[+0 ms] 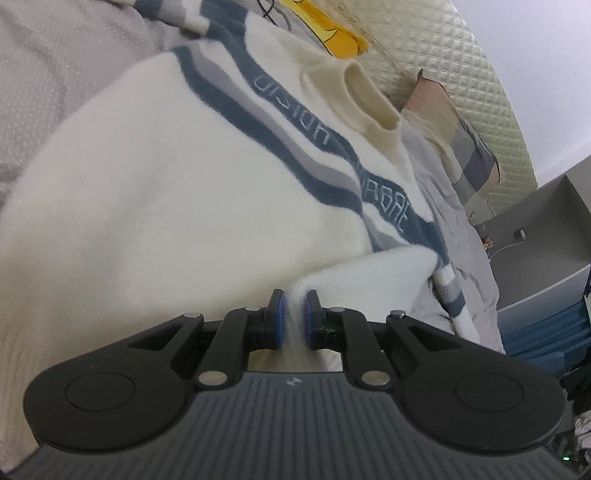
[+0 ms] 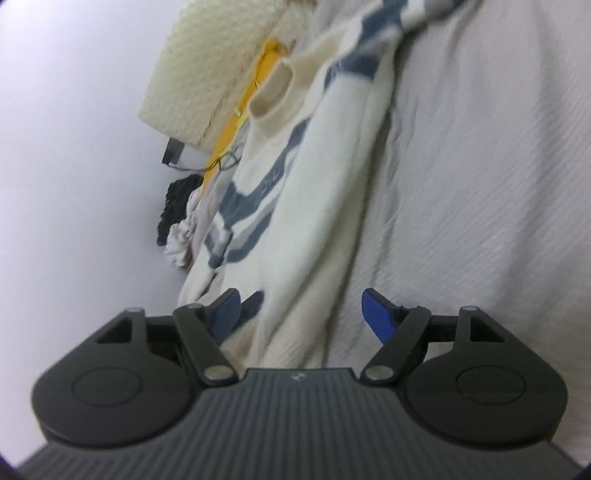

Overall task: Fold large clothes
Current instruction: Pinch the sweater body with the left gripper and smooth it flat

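So this looked like the early part of the fold, where one side of the sweater (image 1: pixel 155 192) was getting picked up to bring it across the body. The left gripper (image 1: pixel 293 317) sat at the bottom centre of its view with the jaws nearly together, pinching a raised ridge of the cream knit between the blue pads (image 1: pixel 279 319), so it had a proper hold on the fabric. The right gripper (image 2: pixel 300 314) was the opposite: jaws spread wide, nothing between them, hovering over the lower edge of the sweater (image 2: pixel 317 206) at the bottom middle of its frame. My guess was the next move needed that right one to come down and close on the hem or side edge, so both could lift and carry it over evenly; one-sided pulling would probably just drag a soft knit like that. The sweater itself lay spread on a pale grey bedsheet (image 2: pixel 480 184), filling the middle of both views. It was fluffy, thick-looking off-white knit with blue and grey bands (image 1: pixel 280 147) running diagonally, some lettering stitched in, and a stand-up ribbed collar (image 1: pixel 365 96). In the upper right of the left view there was a quilted cream headboard (image 1: pixel 461 74) with a diamond pattern, and something yellow (image 1: pixel 332 33) near the top.
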Available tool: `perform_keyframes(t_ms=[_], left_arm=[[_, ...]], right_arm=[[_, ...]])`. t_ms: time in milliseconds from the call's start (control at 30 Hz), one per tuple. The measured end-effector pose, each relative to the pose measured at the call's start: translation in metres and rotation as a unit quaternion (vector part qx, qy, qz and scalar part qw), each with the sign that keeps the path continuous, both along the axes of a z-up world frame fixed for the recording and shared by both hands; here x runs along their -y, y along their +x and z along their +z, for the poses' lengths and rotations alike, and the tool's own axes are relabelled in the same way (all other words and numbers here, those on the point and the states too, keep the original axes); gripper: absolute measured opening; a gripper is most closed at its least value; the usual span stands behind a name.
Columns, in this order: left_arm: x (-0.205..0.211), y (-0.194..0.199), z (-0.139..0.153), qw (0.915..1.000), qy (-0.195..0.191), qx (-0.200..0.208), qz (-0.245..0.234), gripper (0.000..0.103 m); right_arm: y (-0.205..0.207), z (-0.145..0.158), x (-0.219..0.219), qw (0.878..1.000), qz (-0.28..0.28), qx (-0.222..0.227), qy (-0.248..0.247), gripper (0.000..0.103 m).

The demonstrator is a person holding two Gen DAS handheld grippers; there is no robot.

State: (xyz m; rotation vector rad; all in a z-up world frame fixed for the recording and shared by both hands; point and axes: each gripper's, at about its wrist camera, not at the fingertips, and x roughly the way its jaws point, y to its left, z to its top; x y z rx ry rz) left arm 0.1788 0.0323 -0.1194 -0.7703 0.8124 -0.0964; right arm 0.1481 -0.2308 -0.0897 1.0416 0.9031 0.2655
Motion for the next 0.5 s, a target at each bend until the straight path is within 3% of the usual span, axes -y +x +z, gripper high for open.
perform_keyframes(t_ms=[167, 300, 400, 500], left_arm=[[-0.002, -0.002, -0.002, 0.9997, 0.010, 0.001, 0.020, 0.014], [-0.002, -0.002, 0.001, 0.9995, 0.017, 0.011, 0.025, 0.014], [-0.001, -0.005, 0.008, 0.9995, 0.010, 0.022, 0.021, 0.014], [0.003, -0.017, 0.028, 0.9974, 0.009, 0.071, 0.011, 0.016]], right_arm=[[0.017, -0.026, -0.020, 0.999, 0.009, -0.026, 0.045, 0.070], [0.031, -0.038, -0.037, 0.998, 0.023, -0.032, 0.050, 0.043], [0.035, -0.025, -0.041, 0.999, 0.038, -0.003, -0.004, 0.026], [0.026, 0.007, -0.036, 0.998, 0.030, 0.044, -0.042, 0.021]])
